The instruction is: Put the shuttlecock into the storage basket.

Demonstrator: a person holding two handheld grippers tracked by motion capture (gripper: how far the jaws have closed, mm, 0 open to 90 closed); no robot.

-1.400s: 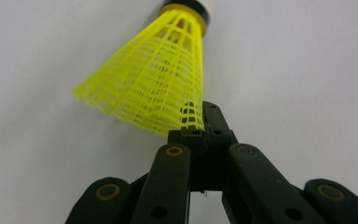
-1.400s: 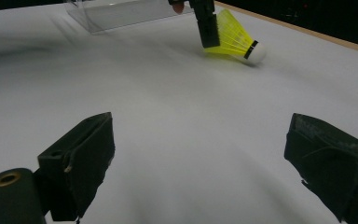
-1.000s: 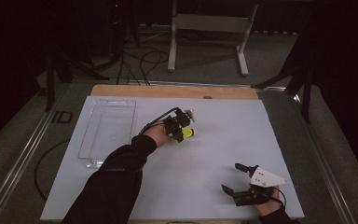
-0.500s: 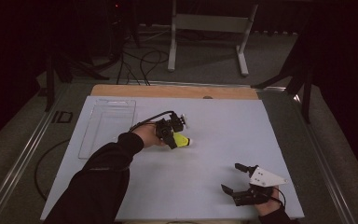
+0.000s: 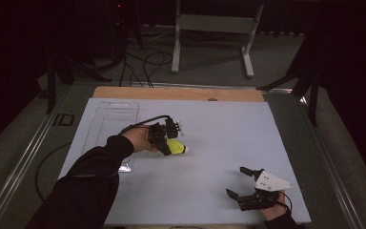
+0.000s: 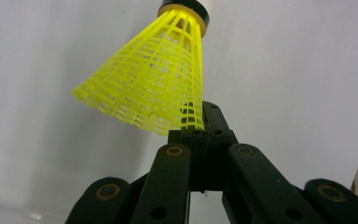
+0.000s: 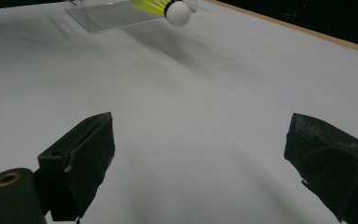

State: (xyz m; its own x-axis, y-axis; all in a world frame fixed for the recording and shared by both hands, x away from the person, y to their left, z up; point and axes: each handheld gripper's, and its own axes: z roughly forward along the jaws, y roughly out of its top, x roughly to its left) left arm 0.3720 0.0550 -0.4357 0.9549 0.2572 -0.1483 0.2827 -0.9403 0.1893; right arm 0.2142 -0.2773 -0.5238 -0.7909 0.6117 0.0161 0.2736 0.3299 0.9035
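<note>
Since the earlier frames the left gripper [image 5: 167, 140] has travelled nearer the person and a little to the right across the white table [image 5: 228, 138], carrying the shuttlecock with it; the right gripper [image 5: 242, 182] sits in the same spot near the table's near right corner.

Count: one yellow shuttlecock [image 5: 176, 148], one clear plastic tray [image 5: 109, 119], two grippers.

Left gripper: fingers [image 6: 200, 135] closed on the rim of the shuttlecock's yellow mesh skirt, seen close in the left gripper view. Shuttlecock [image 6: 156, 79] points away from the gripper, white cork tip with a black band at the far end. In the high view it is held over the middle of the table, just right of the tray's near end, tip toward the right.

Right gripper: fingers [image 7: 81, 154] spread wide apart, nothing between them, bare white table beneath. Right gripper view also catches the shuttlecock's white tip [image 7: 177, 11] and the tray [image 7: 107, 14] far off at the top.

Tray lies flat along the table's left side.
</note>
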